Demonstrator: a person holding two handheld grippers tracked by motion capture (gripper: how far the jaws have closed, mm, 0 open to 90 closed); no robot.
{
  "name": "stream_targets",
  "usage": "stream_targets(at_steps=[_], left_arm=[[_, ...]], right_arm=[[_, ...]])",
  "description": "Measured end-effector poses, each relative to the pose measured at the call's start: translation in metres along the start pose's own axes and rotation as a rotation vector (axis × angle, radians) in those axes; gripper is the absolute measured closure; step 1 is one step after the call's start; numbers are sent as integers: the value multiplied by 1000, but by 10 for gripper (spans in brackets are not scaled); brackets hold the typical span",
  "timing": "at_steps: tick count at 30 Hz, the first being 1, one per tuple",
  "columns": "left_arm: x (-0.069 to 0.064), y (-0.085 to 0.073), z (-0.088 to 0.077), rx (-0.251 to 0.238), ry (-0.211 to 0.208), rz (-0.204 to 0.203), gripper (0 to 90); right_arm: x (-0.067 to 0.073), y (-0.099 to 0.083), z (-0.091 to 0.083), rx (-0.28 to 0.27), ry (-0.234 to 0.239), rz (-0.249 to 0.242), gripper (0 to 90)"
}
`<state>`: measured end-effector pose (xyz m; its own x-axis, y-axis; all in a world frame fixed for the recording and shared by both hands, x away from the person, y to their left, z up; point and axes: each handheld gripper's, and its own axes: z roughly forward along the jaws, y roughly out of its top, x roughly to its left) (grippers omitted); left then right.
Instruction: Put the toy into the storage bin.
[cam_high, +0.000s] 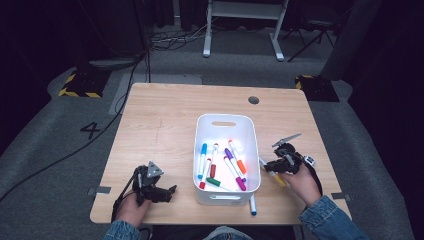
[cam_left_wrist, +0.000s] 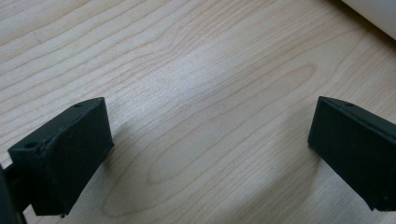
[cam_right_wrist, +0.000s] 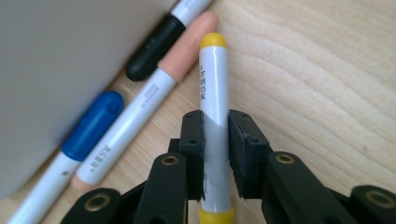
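On the pale wooden table (cam_high: 165, 125), my right gripper (cam_right_wrist: 215, 140) pinches a yellow-capped white marker (cam_right_wrist: 214, 84) beside the white plastic bin (cam_high: 252, 145). Several markers are binned; 3 lie outside. My left gripper (cam_left_wrist: 205, 154) rests spread, holding nothing.

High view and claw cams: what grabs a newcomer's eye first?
A white bin full of bright markers sits mid-table. Just right of it, the right claw is clamped on a yellow-capped marker, with three more markers lying along the bin wall. The left claw rests open over bare wood.
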<state>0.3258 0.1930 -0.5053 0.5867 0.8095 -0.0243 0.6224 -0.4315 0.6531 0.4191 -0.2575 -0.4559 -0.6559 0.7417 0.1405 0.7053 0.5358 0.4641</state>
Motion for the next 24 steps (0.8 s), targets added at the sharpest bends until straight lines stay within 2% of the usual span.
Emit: stream_targets(at_steps=[6,13,20,21,24], left_arm=[[0,0,0,0,0,0,0],[0,0,0,0,0,0,0],[0,0,0,0,0,0,0],[0,0,0,0,0,0,0],[0,0,0,0,0,0,0]], right_arm=[[4,7,-25,-62,16,-7,769],[10,12,-46,-113,32,-8,769],[20,19,-75,-181,46,-37,769],[20,19,-75,-181,46,-37,769],[28,22,-89,-209,58,-51,769]])
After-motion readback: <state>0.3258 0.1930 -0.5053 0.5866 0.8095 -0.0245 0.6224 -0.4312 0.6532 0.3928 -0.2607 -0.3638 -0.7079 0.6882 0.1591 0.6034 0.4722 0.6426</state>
